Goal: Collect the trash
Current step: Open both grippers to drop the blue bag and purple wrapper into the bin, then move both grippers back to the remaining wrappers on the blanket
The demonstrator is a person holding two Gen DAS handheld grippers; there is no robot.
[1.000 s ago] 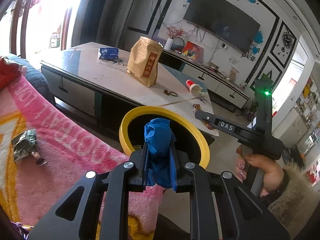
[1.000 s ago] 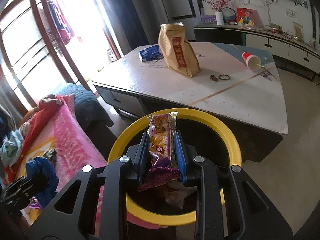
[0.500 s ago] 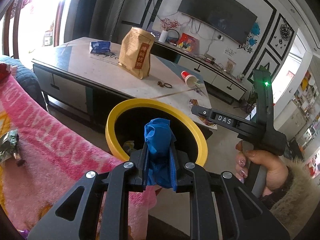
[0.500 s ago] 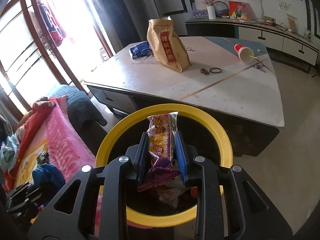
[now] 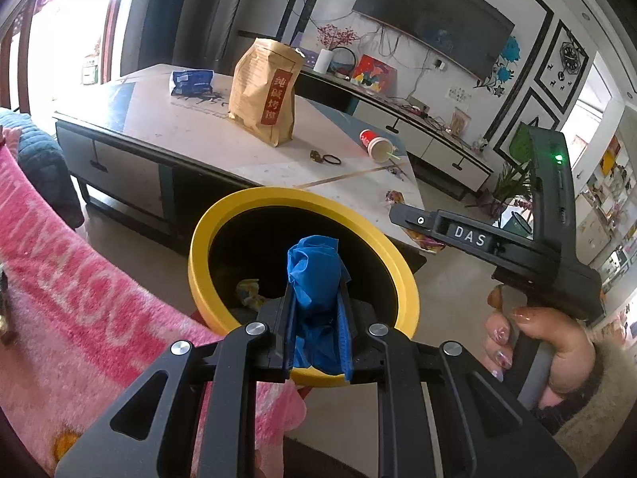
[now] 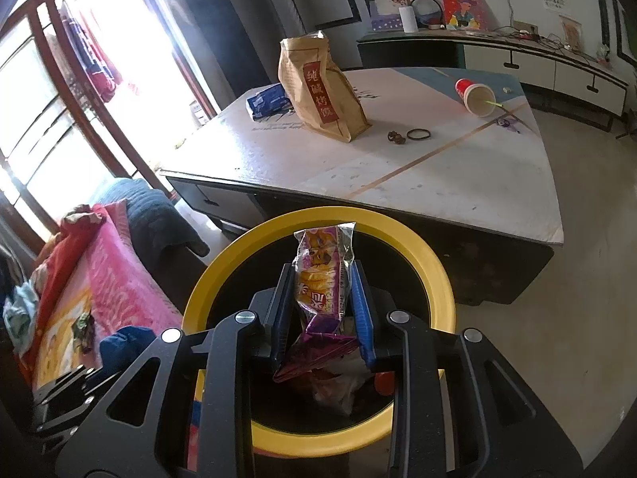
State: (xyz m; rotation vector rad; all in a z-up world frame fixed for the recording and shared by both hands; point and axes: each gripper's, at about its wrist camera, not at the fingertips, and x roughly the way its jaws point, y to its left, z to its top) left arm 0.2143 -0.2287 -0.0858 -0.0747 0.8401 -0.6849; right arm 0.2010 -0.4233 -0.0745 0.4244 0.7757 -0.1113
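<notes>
A: Nearest to me, my left gripper [image 5: 318, 326] is pinching a crumpled blue wad [image 5: 316, 279]; my right gripper [image 6: 323, 310] is pinching a purple snack wrapper [image 6: 322, 279]. Both hang over the mouth of the yellow-rimmed bin [image 5: 406, 279].

B: Risk at release?

A: The wad sits over the near edge of the bin, close to the pink blanket [image 5: 79, 279] on the left. My guess: let go now and it could catch the rim and roll onto the blanket. The wrapper is light and stands tall between the pads; it may cling to one pad rather than drop.

B: The two tools?

A: They share one opening, so they could knock together if I crowd in.

B: Farther out?

A: On the table [image 6: 438, 183]: a brown paper bag [image 6: 322, 91], a tipped red cup [image 6: 473, 95], a blue packet [image 6: 266, 99], none collected yet. The cup could roll off.
</notes>
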